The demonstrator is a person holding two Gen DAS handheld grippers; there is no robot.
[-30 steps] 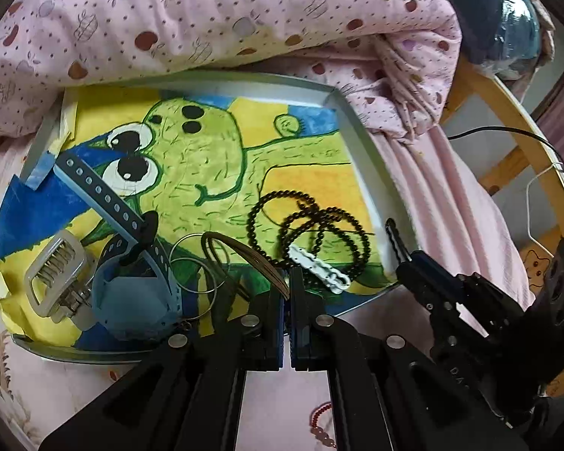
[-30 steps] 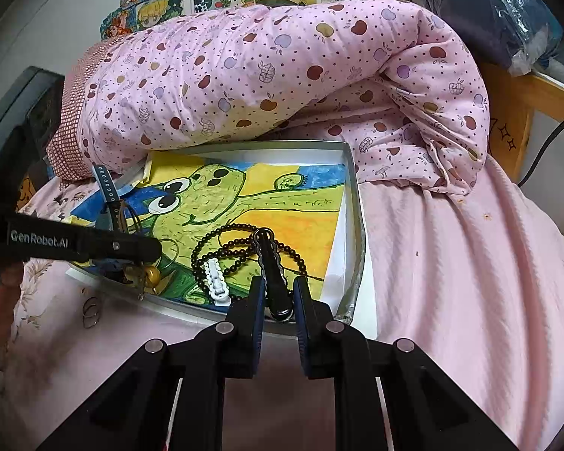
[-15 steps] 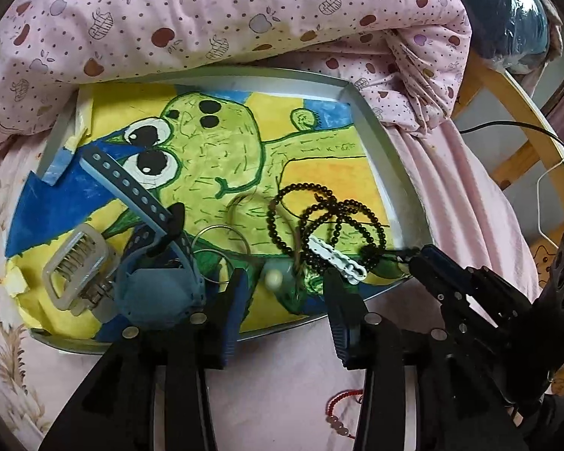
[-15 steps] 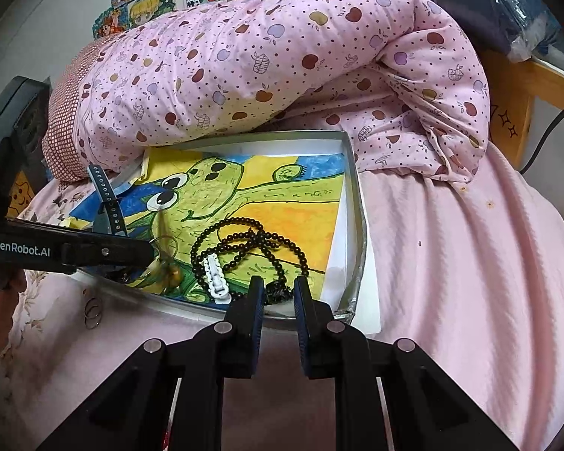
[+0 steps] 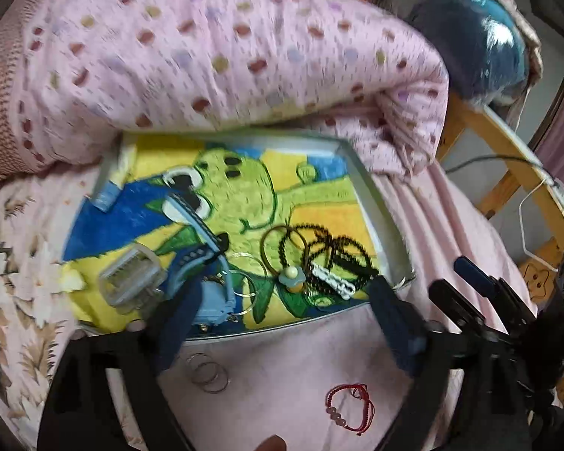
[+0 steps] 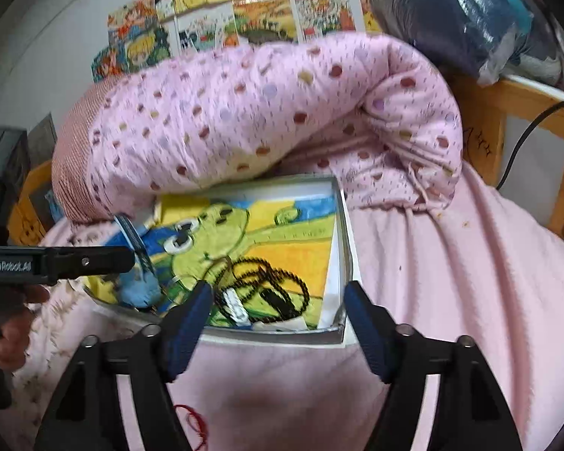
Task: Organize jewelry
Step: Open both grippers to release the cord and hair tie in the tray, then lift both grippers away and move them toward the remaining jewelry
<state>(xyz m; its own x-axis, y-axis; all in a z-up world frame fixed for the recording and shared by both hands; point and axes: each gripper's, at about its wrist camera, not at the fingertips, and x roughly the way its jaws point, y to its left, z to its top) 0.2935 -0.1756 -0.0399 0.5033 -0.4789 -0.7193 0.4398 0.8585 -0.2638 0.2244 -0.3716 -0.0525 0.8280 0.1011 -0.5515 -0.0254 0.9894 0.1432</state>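
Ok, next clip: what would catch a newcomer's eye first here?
First the shallow metal tray on the pink bed, lined with a bright green cartoon-frog drawing. On its near half lies a tangle of black bead necklaces, a white hair clip and a blue watch. Both the left gripper and the right gripper hang open in front of the tray, while a red string bracelet and thin silver rings lie outside on the sheet.

Soft daylight, motion blur, fisheye warping

Jewelry (image 5: 319, 259) heaped in tray (image 5: 379, 203)
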